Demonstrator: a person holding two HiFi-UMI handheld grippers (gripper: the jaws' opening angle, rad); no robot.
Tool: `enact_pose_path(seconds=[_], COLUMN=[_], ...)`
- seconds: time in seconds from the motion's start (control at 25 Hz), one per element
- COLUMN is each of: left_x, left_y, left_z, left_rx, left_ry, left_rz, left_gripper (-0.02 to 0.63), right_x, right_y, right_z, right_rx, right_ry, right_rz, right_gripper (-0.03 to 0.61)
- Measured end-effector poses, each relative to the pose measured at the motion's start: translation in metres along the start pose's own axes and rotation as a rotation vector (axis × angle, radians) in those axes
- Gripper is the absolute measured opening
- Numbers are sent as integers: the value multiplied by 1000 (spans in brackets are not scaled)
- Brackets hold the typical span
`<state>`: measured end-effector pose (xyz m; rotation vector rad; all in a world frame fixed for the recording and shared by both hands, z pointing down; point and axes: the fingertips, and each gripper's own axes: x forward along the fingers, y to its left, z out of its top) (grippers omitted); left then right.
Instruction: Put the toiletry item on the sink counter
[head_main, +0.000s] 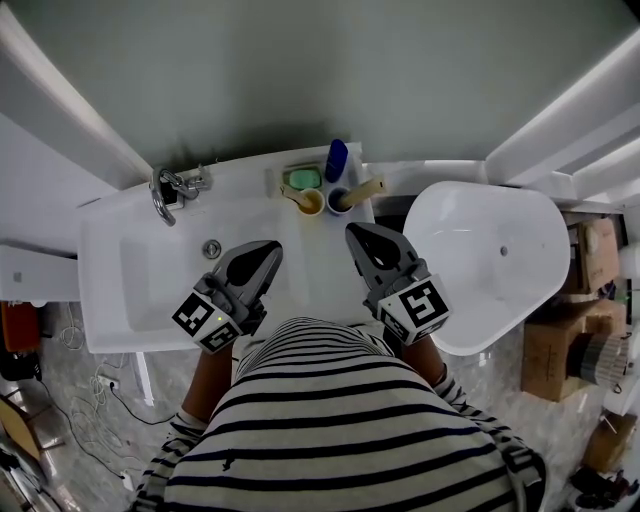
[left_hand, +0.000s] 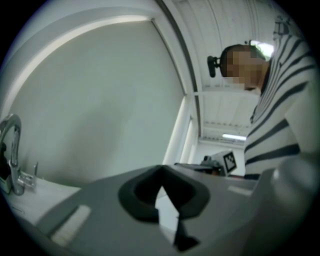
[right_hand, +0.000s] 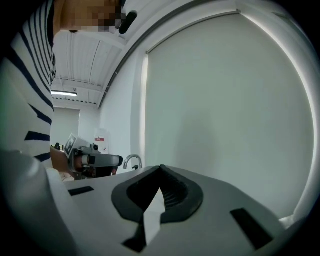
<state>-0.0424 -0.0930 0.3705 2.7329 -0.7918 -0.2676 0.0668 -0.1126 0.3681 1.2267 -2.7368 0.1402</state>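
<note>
A white bathtub (head_main: 470, 300) sits beside cardboard boxes (head_main: 548, 360), well apart from the chrome faucet (head_main: 160, 195).

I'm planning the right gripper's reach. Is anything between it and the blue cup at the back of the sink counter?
Nothing visible: only bare counter lies between the shut right gripper and the blue cup.

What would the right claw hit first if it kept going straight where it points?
Probably the blue cup just ahead of the right claw, which is shut; height is unclear, so it might pass over it to the wall.
</note>
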Motion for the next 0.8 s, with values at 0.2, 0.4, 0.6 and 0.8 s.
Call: enact_pose_path(seconds=[0.2,0.4,0.6,0.8], left_x=[0,0,-2,-7], left_y=[2,2,1,-3], left_z=[-4,-5,-6,-3], left_rx=[-12,13,44,47], left_ry=[4,8,18,5], left_rz=[-7,-11,-26,-56], left_gripper=[8,9,49,52], right_x=[0,1,1,1], right_y=[5,5,3,8], right_z=[-3,0,1,-2], right_rx=[-6,-19,-19,-4], right_ry=[12,15,14,16], right_rz=[17,14,7,5], right_gripper=[6,6,7,6])
